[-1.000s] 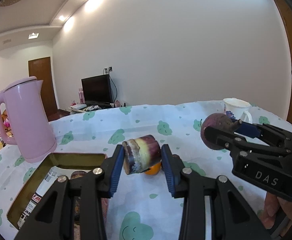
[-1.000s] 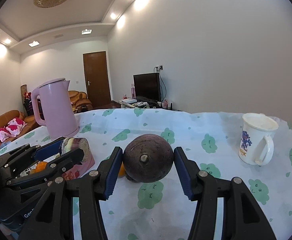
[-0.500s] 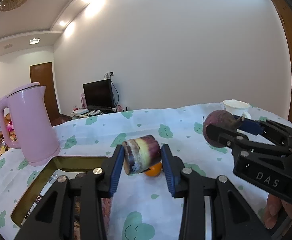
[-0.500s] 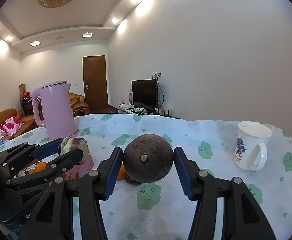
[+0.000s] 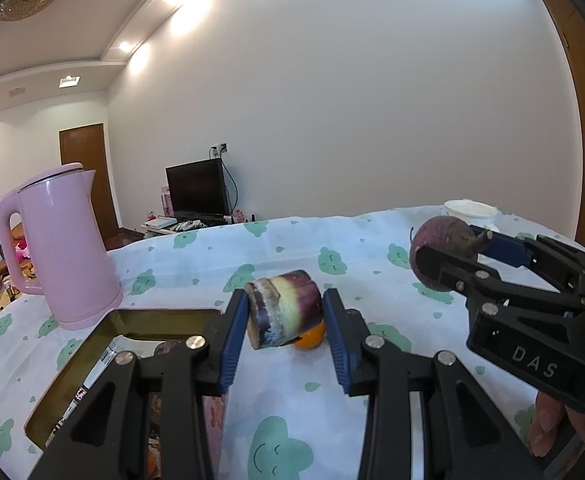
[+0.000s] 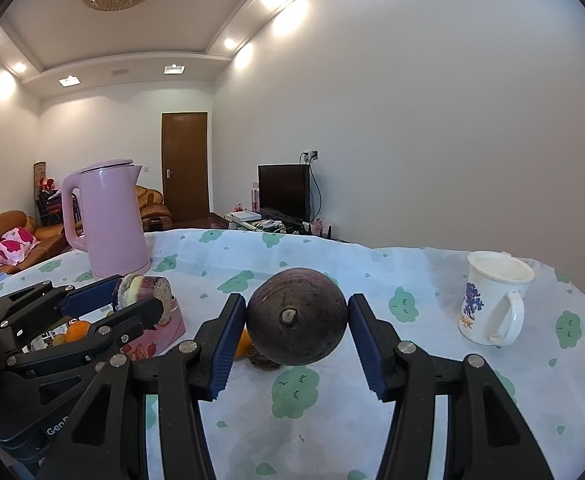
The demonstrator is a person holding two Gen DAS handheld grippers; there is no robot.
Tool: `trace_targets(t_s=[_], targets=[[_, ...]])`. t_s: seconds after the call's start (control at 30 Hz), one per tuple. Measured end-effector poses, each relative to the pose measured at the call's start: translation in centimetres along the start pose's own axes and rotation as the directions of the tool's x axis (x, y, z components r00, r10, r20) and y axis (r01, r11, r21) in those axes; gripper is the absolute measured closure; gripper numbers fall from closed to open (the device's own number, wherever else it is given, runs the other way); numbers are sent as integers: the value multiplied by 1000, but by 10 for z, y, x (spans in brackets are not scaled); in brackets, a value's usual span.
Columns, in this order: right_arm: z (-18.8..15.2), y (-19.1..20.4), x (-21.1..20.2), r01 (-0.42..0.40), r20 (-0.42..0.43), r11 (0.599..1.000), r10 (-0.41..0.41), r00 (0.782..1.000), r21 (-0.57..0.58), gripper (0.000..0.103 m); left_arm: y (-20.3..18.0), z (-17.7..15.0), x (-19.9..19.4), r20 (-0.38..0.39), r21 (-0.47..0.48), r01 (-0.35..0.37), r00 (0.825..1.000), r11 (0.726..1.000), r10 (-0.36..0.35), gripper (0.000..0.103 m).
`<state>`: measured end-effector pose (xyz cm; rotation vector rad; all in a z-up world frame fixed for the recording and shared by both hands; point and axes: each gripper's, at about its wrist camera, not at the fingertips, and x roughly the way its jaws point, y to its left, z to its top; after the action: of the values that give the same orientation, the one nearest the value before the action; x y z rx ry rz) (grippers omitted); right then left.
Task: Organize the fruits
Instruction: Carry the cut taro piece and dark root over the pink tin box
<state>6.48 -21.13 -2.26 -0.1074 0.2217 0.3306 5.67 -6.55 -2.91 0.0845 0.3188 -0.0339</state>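
Both grippers loaded, held above table.
Left gripper [image 5: 286,334] clamps sugarcane piece [image 5: 283,307]; right gripper [image 6: 297,338] clamps dark round fruit [image 6: 297,316].

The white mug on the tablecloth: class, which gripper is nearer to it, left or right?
Right. The right gripper, holding the round dark fruit, is beside the white mug; the left gripper, gripping the sugarcane piece, sits farther away, near the pink kettle.
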Motion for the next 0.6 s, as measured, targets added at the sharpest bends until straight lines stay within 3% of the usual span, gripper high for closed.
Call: trace_targets(t_s=[0.6], targets=[[-1, 5, -3, 2, -5, 1000, -2, 1000, 19, 48, 14, -4, -9, -19, -26, 8, 1000, 1000, -9, 63]])
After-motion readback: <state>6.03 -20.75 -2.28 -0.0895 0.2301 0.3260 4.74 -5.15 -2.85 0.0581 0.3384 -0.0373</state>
